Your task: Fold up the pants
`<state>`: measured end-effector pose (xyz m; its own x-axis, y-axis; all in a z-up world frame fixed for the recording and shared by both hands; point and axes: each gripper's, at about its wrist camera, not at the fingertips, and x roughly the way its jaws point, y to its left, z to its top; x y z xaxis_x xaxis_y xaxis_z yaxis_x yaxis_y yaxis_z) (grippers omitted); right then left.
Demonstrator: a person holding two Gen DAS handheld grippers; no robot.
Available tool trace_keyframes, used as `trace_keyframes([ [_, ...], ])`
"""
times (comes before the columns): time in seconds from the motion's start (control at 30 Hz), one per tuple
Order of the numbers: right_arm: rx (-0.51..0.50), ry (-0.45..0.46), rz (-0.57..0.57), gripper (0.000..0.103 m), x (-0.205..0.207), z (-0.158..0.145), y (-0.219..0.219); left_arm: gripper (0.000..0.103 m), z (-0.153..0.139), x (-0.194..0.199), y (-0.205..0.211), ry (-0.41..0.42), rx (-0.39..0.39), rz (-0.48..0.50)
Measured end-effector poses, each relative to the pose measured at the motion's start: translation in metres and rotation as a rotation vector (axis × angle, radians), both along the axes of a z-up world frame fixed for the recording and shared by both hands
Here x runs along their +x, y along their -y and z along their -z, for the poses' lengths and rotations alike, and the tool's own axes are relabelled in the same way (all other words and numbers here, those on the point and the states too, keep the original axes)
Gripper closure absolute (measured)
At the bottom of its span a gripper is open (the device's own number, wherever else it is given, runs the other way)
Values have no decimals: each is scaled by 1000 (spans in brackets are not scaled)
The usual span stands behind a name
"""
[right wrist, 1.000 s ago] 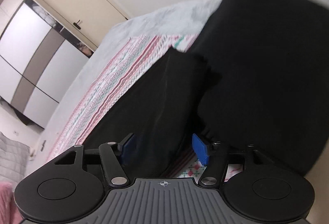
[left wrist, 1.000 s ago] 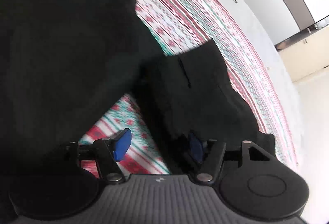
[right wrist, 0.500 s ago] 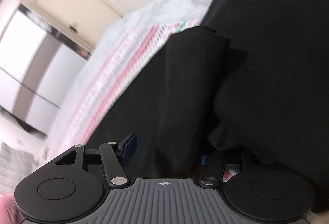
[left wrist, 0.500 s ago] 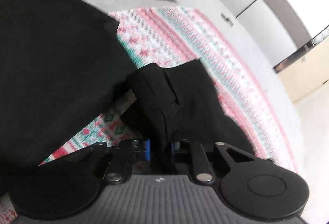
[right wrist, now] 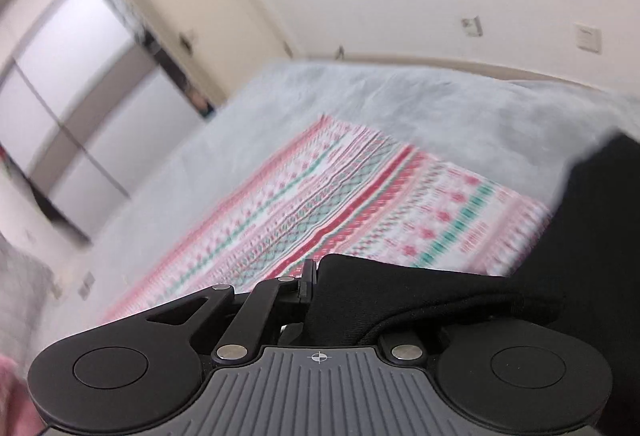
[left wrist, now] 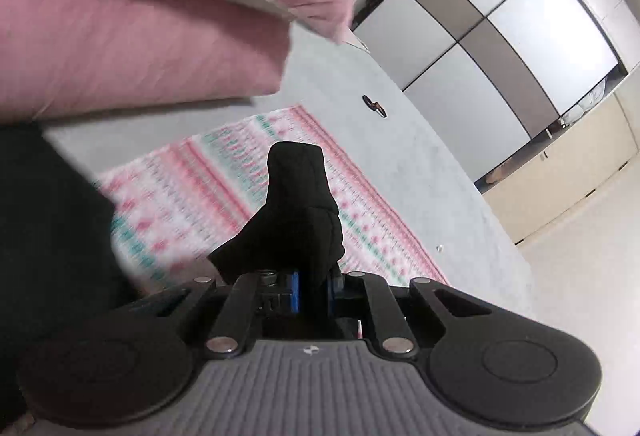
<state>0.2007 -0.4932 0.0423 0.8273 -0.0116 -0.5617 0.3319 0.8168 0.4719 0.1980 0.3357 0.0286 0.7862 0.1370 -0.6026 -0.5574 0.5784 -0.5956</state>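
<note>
The black pants [left wrist: 298, 204] bunch up in a peak just beyond my left gripper [left wrist: 314, 286], over the patterned blanket [left wrist: 192, 188]. The left jaws are closing, and the blue pads [left wrist: 295, 286] pinch a fold of the black cloth between them. In the right wrist view my right gripper [right wrist: 320, 288] is shut on another edge of the pants [right wrist: 420, 292]. The cloth drapes over and hides the right finger. Both grippers are raised above the blanket [right wrist: 340, 204].
A wide mass of black cloth fills the left edge [left wrist: 48, 236] and the right edge [right wrist: 592, 236]. Pink pillows [left wrist: 140, 48] lie at the head of the grey bedcover [left wrist: 400, 164], which carries a small dark object [left wrist: 374, 104]. Wardrobe doors [left wrist: 500, 36] stand beyond.
Both grippers went from open to closed on the black pants, then rose. The cloth came up off the blanket with them, and the views now tilt toward the room.
</note>
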Motion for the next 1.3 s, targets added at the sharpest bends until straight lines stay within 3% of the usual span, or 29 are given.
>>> trace_keyframes([
  [0.1, -28, -54, -9, 99, 57, -29, -25, 68, -27, 39, -6, -9, -22, 15],
  [0.17, -57, 43, -18, 99, 78, -66, -38, 68, -54, 44, -7, 51, -13, 19],
  [0.27, -131, 250, -36, 99, 69, -130, -61, 68, -86, 30, -3, 199, 64, 18],
  [0.37, -221, 351, -29, 99, 51, -149, -72, 68, -76, 9, -10, 286, 52, 0],
  [0.43, -241, 347, -11, 99, 46, -134, -67, 68, -43, 4, -11, 250, 45, -18],
  [0.5, -237, 286, 2, 99, 53, -96, -58, 68, 7, 7, -7, 159, 22, -13],
  [0.6, -226, 107, 16, 99, 86, -6, -45, 66, 106, 31, 14, -111, 120, 56],
  [0.63, -244, 29, 20, 99, 100, 32, -43, 66, 138, 38, 15, -221, 94, 70],
  [0.67, -242, -49, 29, 99, 113, 72, -39, 65, 166, 41, 12, -294, 11, 55],
  [0.7, -207, -123, 59, 99, 121, 108, -33, 65, 165, 36, 12, -242, 11, 34],
  [0.73, -138, -188, 107, 102, 124, 145, -25, 65, 155, 37, 14, -250, 59, 67],
  [0.77, -90, -180, 133, 102, 125, 164, -18, 65, 149, 35, 17, -230, 99, 87],
  [0.83, -108, -162, 153, 102, 126, 151, -15, 65, 150, 33, 16, -216, 108, 100],
  [0.9, -173, -83, 125, 102, 117, 136, -24, 65, 156, 34, 13, -238, 79, 80],
  [1.0, -256, -118, 118, 102, 112, 138, -35, 63, 153, 33, 13, -244, 73, 67],
  [1.1, -195, -191, 142, 101, 122, 151, -20, 48, 146, 28, 8, -271, 75, 44],
  [1.17, -133, -172, 153, 101, 118, 153, -10, 40, 141, 22, 5, -265, 41, 32],
  [1.2, -101, -161, 161, 97, 116, 151, -6, 39, 140, 17, 1, -259, 18, 41],
  [1.23, -63, -142, 166, 87, 112, 151, -1, 36, 140, 18, -3, -260, 6, 60],
  [1.3, -39, -115, 199, 85, 107, 146, 3, 34, 134, 17, -6, -278, 25, 71],
])
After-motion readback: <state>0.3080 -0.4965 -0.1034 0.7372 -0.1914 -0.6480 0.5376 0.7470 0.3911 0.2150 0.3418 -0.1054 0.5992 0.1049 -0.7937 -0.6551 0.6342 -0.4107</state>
